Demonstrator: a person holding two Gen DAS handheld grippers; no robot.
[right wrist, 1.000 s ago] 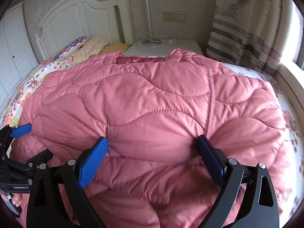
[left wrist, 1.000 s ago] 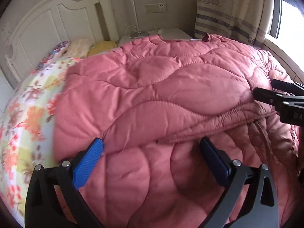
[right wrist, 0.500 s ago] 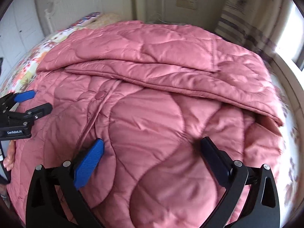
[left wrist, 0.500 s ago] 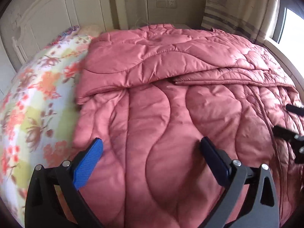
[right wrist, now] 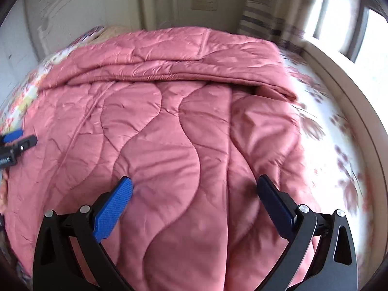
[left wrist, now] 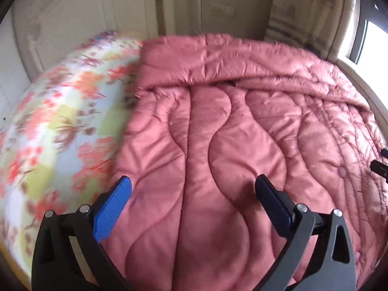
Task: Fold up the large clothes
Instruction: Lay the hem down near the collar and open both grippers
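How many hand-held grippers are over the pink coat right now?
2. The left hand-held gripper hovers open above the pink coat near the floral bedsheet; the right hand-held gripper hovers open nearer the window side. No others are visible.

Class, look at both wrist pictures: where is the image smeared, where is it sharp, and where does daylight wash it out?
Left wrist view: the flowered sheet and headboard are smeared, the pink quilted coat is sharper, and the window glares white. Right wrist view: the sheet on the right and curtain are streaked and bleached by daylight, while the tool is crisp.
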